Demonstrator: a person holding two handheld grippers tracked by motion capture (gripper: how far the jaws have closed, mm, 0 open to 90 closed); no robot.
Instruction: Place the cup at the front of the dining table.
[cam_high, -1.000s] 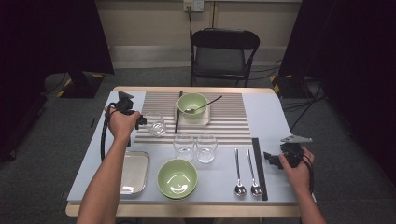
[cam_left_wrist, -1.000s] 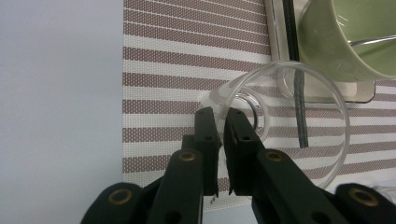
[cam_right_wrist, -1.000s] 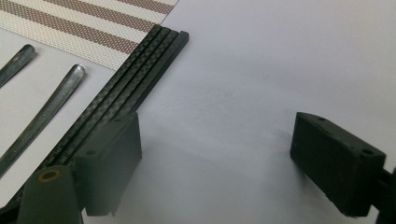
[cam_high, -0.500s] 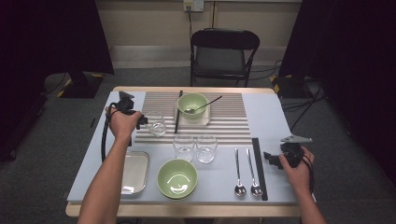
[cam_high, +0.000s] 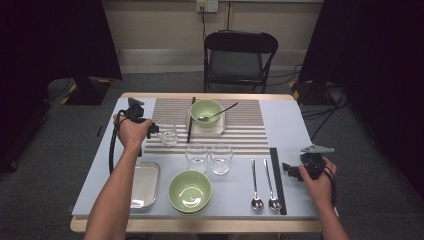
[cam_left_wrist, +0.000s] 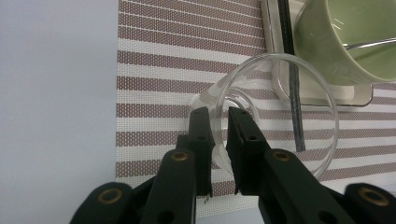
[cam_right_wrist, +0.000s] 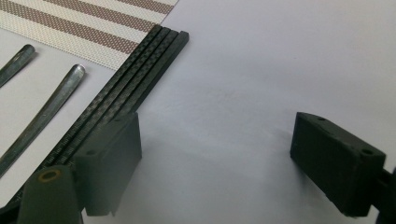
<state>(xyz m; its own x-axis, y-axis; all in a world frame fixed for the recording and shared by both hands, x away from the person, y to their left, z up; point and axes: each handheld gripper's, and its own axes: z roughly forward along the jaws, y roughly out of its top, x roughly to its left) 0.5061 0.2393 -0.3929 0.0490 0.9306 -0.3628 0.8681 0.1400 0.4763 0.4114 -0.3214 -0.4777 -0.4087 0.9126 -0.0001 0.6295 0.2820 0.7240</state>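
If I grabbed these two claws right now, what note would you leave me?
Left claw: pinched on the rim of the small glass, which sits on the striped mat beside the far green bowl.
Right claw: open, empty, resting on the table beside the black chopsticks.
Done: glass gripped.
Left: placing it; two more glasses stand mid-table.

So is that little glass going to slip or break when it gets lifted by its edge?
It might slip: the left gripper pinches only the thin, smooth wall of the glass. Held at one side of its rim, it will probably tilt as it rises. It looks thin and clear, so likely fragile, and the green bowl sits close by.
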